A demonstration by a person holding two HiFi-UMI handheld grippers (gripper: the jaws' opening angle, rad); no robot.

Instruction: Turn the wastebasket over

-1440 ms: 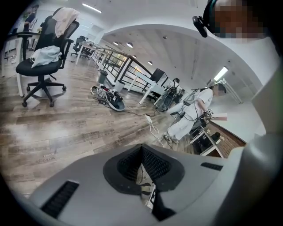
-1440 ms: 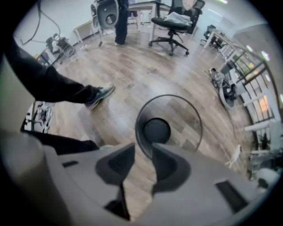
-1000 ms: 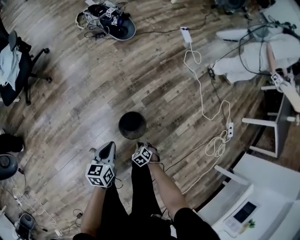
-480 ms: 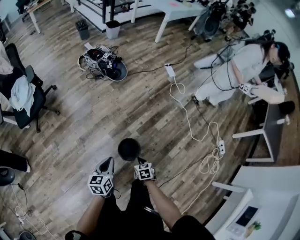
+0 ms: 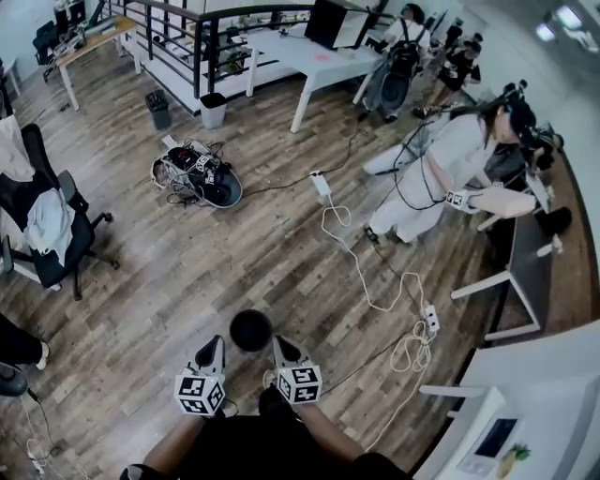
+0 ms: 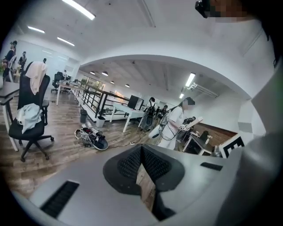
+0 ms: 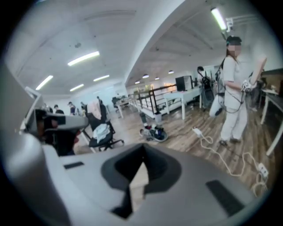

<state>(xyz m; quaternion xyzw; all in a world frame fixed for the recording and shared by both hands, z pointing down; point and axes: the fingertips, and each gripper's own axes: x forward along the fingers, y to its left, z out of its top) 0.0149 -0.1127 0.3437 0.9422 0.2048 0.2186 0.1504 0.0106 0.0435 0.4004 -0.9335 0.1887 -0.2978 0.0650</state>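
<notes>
1. A wood-plank floor (image 5: pixel 187 281) in mixed brown and grey tones runs through the room.
2. A black office chair (image 5: pixel 47 234) draped with pale cloth stands at the left.
3. A white table (image 5: pixel 300 52) stands beside a black railing (image 5: pixel 187 23), with two small bins (image 5: pixel 214 110) near it.
4. A white cable (image 5: pixel 410 347) snakes over the floor from a power strip (image 5: pixel 321 184).
5. Long strip lights (image 6: pixel 77 9) cross the white ceiling.
6. A person in white clothes (image 5: pixel 441 169) stands at the right.

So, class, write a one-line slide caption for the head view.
From above, a black wastebasket on the wooden floor shows between the shut, empty left gripper and right gripper.
</notes>
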